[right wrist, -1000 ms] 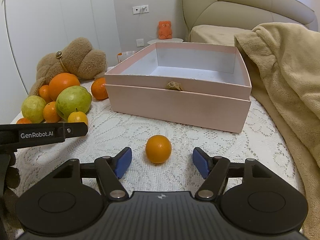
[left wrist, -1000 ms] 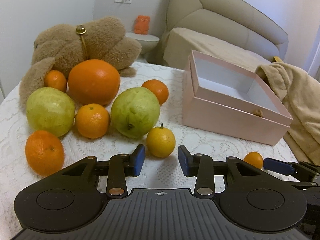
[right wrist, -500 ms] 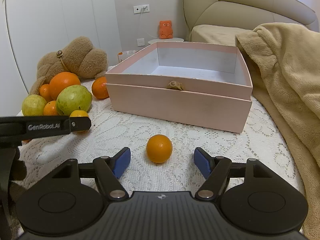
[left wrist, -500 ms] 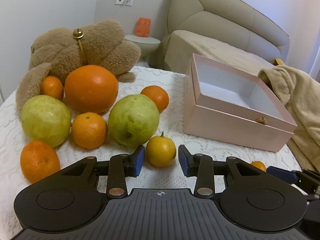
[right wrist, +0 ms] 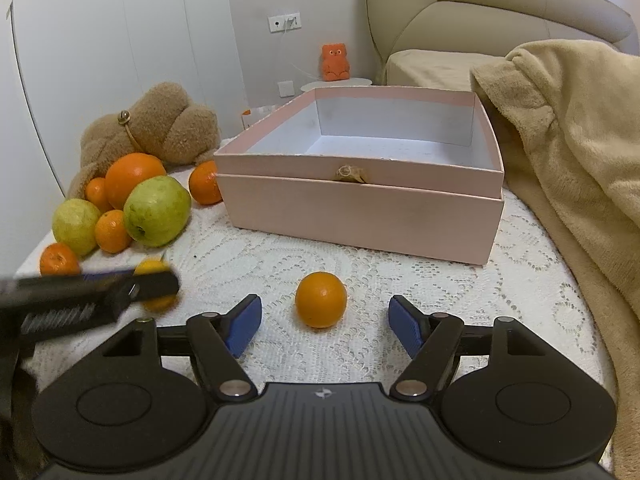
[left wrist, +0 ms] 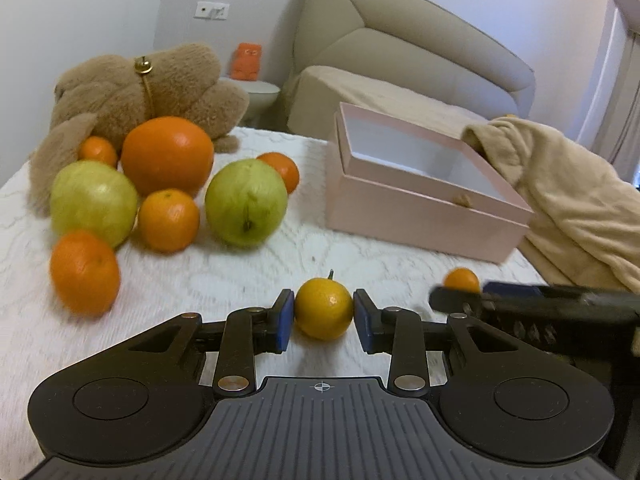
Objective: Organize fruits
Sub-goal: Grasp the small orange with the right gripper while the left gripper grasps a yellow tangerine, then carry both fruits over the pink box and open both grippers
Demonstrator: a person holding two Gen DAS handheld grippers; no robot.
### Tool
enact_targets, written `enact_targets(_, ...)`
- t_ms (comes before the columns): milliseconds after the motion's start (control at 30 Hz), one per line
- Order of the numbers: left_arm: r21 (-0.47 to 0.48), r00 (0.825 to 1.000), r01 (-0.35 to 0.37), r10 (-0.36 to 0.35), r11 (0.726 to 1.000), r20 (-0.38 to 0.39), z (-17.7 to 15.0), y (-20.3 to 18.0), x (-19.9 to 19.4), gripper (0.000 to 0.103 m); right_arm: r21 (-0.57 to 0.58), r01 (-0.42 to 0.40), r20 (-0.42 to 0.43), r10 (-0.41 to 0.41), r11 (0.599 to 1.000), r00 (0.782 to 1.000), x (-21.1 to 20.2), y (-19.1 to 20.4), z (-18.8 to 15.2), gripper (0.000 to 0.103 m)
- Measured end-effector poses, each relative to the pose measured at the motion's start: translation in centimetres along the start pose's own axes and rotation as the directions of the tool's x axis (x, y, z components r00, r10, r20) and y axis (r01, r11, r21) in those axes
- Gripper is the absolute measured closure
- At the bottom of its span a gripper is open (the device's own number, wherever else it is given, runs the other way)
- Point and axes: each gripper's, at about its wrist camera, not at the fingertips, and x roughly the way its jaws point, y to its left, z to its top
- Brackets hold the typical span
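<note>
A pile of fruit (right wrist: 132, 200) is sitting at the far left of the table (right wrist: 400, 280), a plush toy (right wrist: 156, 128) lying behind it. A box (right wrist: 360, 216) is standing to the right, a blanket (right wrist: 568, 152) lying against its right side. One fruit (right wrist: 321, 299) is lying near, before the box.

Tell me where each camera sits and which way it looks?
Left wrist camera: sits on the left gripper, looking forward and slightly down over the fruit pile toward the teddy bear; its own fingers are shut on a small yellow citrus.
Right wrist camera: sits on the right gripper, facing the pink box; its open fingers flank a small orange.
Both show the box, bear, fruit pile, blanket, and each other's gripper.
</note>
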Motion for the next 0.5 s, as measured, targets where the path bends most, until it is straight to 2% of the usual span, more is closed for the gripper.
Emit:
enact_targets(33, 0.003, 1.000, 0.004, -0.004, 1.000, -0.001, -0.2, 0.0, -0.2, 0.066, 0.002, -0.002, 0.004, 0.002, 1.000, 1.000, -0.1, 0.0, -0.1, 0.037)
enact_targets(167, 0.035, 1.000, 0.007, -0.007, 0.999, -0.009, -0.5, -0.3, -0.7, 0.066, -0.016, -0.018, 0.007, 0.018, 1.000, 1.000, -0.3, 0.2, -0.2, 0.063)
enact_targets(267, 0.064, 1.000, 0.003, -0.003, 0.998, -0.006, -0.3, -0.5, -0.7, 0.066, -0.019, -0.002, 0.004, 0.003, 1.000, 1.000, -0.3, 0.2, 0.0, 0.077)
enact_targets(400, 0.058, 0.997, 0.050, -0.053, 0.997, 0.047, 1.5, -1.0, -1.2, 0.067, -0.003, -0.009, 0.007, 0.009, 1.000, 1.000, -0.8, -0.1, 0.8, 0.078)
enact_targets(500, 0.084, 0.986, 0.101, -0.111, 0.991, 0.125, 5.1, -2.2, -1.7, 0.067, 0.016, -0.030, 0.084, 0.029, 0.999, 0.996, -3.0, -0.7, 3.0, 0.078)
